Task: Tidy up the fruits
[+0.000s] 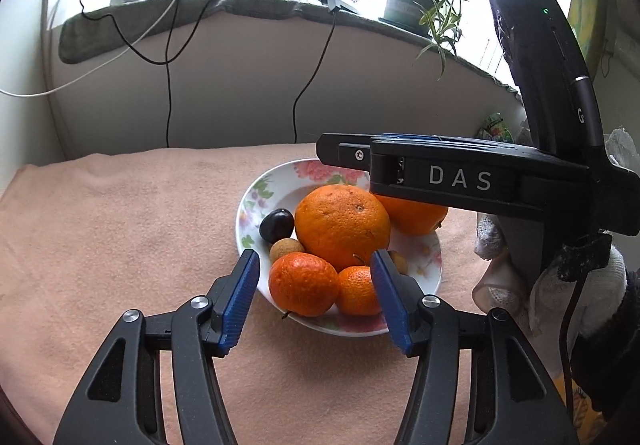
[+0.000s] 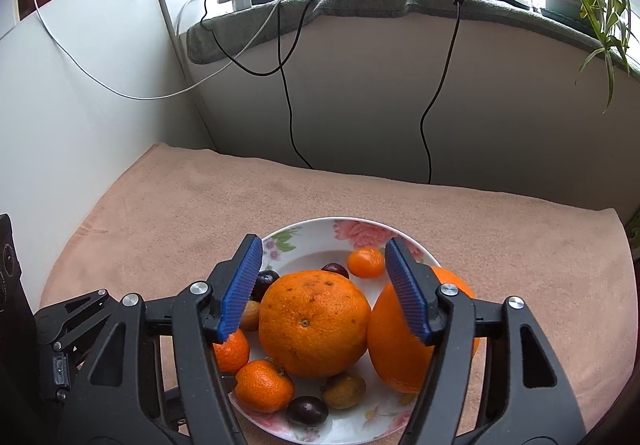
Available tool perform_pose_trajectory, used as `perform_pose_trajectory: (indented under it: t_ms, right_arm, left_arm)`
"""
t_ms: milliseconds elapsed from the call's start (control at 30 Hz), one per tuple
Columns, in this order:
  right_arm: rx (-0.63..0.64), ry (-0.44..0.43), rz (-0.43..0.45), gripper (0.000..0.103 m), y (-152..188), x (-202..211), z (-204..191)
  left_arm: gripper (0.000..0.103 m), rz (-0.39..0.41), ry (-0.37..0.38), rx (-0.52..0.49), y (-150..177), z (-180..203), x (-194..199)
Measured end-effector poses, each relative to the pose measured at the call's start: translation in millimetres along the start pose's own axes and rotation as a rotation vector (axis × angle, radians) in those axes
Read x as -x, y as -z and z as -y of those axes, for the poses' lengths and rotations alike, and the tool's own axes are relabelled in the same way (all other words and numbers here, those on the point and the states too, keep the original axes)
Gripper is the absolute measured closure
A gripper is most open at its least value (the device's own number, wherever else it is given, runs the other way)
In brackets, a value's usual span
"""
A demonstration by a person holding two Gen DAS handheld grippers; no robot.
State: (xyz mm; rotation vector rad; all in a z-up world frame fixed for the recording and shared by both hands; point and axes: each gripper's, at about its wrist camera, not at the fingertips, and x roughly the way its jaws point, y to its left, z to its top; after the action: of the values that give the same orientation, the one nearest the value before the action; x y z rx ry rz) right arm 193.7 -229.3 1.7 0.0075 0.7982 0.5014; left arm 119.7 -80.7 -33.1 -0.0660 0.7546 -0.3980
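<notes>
Hovering over the plate (image 2: 362,223) of fruit on the pink towel (image 1: 120,229) – both grippers, both partly open, holding nothing

Left gripper (image 1: 316,259) low over the near rim, blue pads on each side of two mandarins (image 1: 303,283) but not touching them. Right gripper (image 2: 323,247) above the big orange (image 2: 314,323) in the middle, pads clear of it too. Second orange (image 2: 390,341) leaning at the plate's edge, partly behind the right pad. Small stuff tucked around them: dark plums (image 2: 307,410), brown longans (image 2: 344,389), one more mandarin (image 2: 365,262) at the far side. All the fruit in view sits on the plate, none on the towel.

What could go wrong:
- Round fruit, piled close – pulling one out may set the others rolling
- Orange at the edge looks ready to roll off onto the towel if bumped
- Big orange looks too wide for half-open jaws; would need a wider gap or could squirt out
- Squeezing a soft plum too hard could squash it
- Two grippers so close over one plate could bang into each other
- Pushing down on the rim could tip the plate

Writing to read: "DAS" in white on the side of the right gripper, seen from the left camera, and a lone "G" on the black part above it. Nothing readable on the fruit or plate – only pink flowers
</notes>
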Motion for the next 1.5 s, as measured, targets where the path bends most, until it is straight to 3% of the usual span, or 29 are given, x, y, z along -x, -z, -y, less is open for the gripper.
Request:
perform_pose_trajectory:
  t_ms: [367,633,867,933,1067,1133,1500]
  right_arm:
    - [-0.018,-0.02,0.048,0.029,14,35,-7]
    - [-0.002,-0.005,0.095,0.014,27,66,-15]
    - [0.007,0.028,0.124,0.008,45,89,-18]
    - [-0.001,0.039,0.127,0.002,51,93,-17]
    - [-0.02,0.068,0.127,0.001,62,99,-13]
    - [-0.03,0.09,0.12,0.001,68,100,-11]
    - [-0.082,0.147,0.084,0.001,89,101,3]
  left_arm:
    - [0.04,0.026,-0.02,0.003,7,1,21]
    - [0.028,0.045,-0.055,0.01,12,0,36]
    - [0.027,0.063,-0.089,0.009,17,5,53]
    - [0.027,0.067,-0.101,0.008,19,6,56]
    - [0.027,0.076,-0.126,0.003,22,8,62]
    - [0.022,0.08,-0.132,0.007,23,8,65]
    - [0.022,0.094,-0.154,0.021,26,8,72]
